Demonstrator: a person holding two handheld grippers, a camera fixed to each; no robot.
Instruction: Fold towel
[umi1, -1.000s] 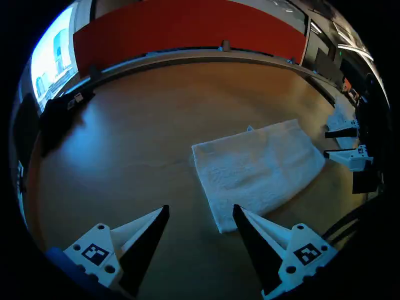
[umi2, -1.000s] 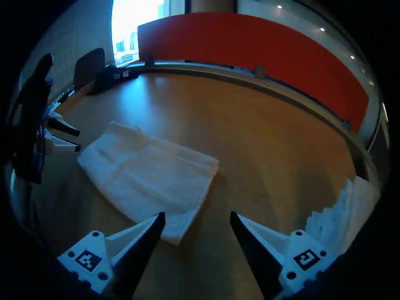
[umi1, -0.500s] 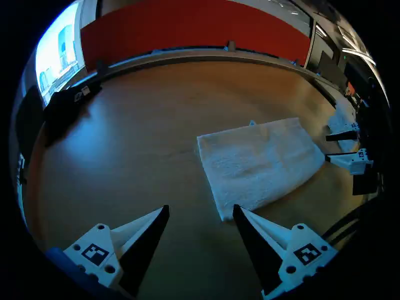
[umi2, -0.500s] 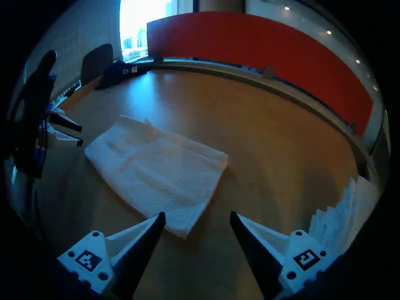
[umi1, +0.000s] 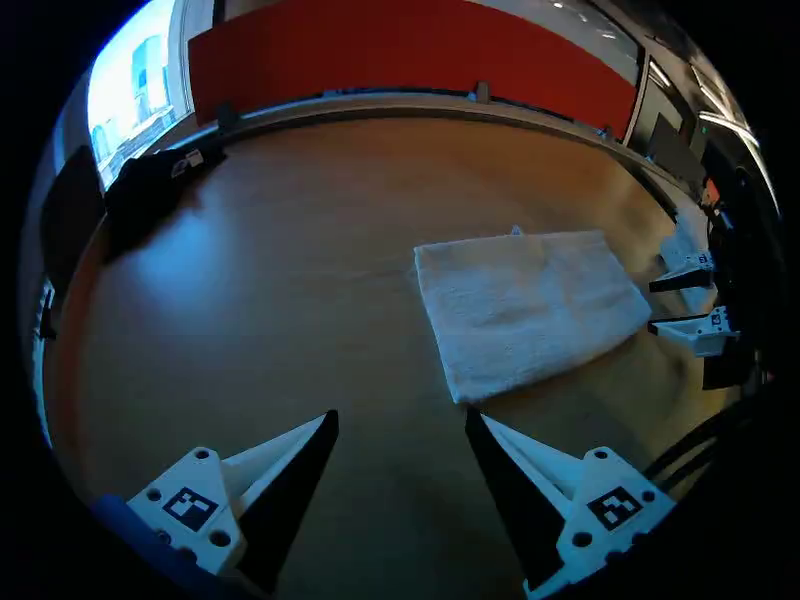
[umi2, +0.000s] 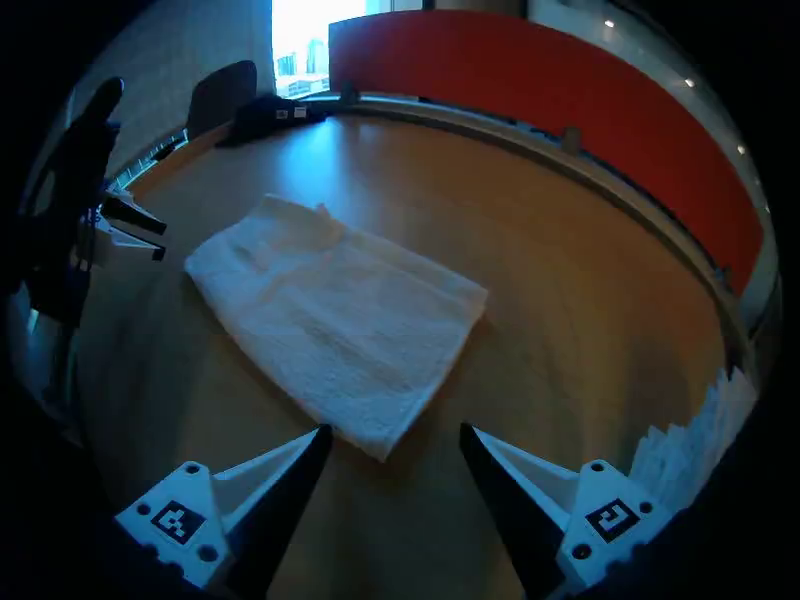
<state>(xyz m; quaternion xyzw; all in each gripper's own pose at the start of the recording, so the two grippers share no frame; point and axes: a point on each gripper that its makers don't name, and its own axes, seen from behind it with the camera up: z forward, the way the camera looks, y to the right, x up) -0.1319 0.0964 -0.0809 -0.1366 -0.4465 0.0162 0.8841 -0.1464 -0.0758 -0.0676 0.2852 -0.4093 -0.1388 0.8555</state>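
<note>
Folded towel flat on table. L gripper & R gripper both released, jaws apart, near towel's edge.

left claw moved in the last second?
Yes. The left claw has drawn back from the towel: the towel's near corner, at its fingertip before, now lies farther up the table.

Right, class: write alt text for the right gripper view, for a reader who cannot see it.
A folded white towel lies flat on a wooden table, its near corner just ahead of the open, empty right gripper. The left gripper is near its far end; a red partition backs the table.
</note>
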